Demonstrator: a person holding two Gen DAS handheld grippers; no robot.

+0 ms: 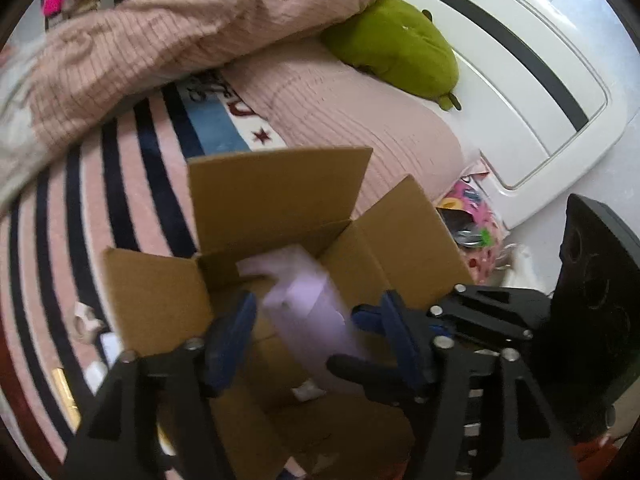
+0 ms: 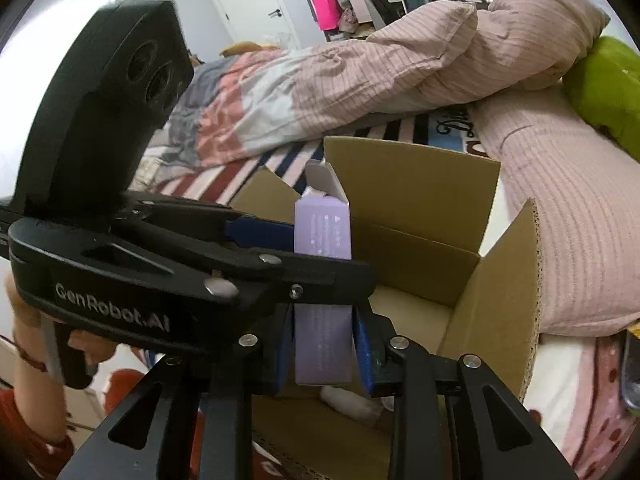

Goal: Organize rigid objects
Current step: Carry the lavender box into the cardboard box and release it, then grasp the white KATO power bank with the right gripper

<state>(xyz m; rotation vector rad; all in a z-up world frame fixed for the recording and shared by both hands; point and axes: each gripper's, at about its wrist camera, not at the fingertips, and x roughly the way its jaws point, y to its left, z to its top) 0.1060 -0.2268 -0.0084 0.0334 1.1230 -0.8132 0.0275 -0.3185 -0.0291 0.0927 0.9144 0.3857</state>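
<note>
Lilac carton point(image 2: 323, 344) between right tool point(image 2: 323, 354) pads

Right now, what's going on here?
A person is packing a lilac carton into an open cardboard box on a bed. The right gripper is shut on the carton's lower part, holding it upright over the box opening. The left gripper reaches in from the side with its fingers on either side of the carton; whether it is clamped I cannot tell. The carton's top flap is open. Some pale items already lie in the box.
</note>
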